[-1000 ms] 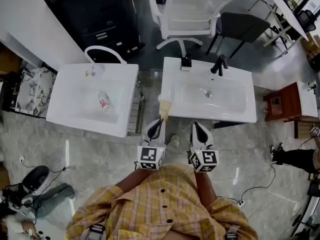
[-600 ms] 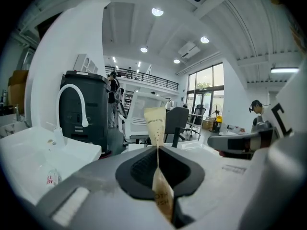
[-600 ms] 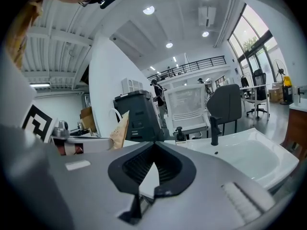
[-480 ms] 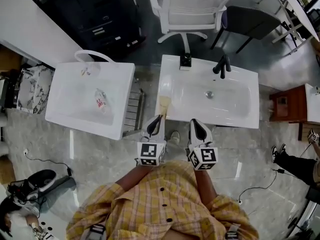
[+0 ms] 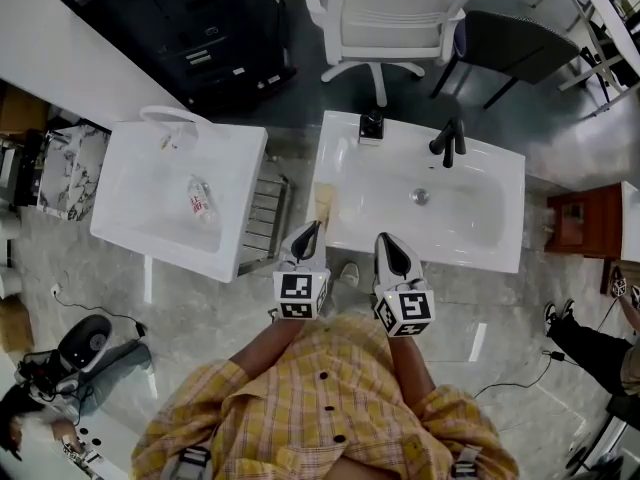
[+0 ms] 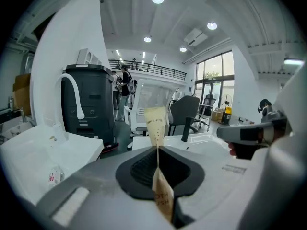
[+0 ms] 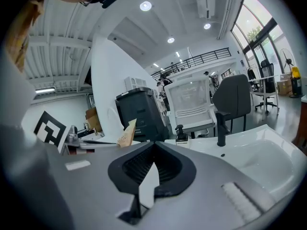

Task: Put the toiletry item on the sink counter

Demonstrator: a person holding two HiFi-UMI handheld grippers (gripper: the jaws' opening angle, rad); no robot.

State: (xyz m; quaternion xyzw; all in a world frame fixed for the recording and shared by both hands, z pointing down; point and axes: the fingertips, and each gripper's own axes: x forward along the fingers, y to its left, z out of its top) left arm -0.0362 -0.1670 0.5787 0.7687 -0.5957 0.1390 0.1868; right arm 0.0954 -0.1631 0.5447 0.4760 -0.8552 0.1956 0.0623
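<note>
Both grippers neared right-hand sink of two: left gripper clamps one toothbrush packet over its left rim, right gripper pinched together, empty.

"HIGH-EN", "OTH", "USH" on packet

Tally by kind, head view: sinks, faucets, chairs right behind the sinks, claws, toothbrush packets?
Sinks: 2, left sink, right sink
Faucets: 2, white faucet, black faucet
Chairs: 2, white chair, dark chair
Claws: 2, left claw, right claw
Toothbrush packet: 1
Total: 9
</note>
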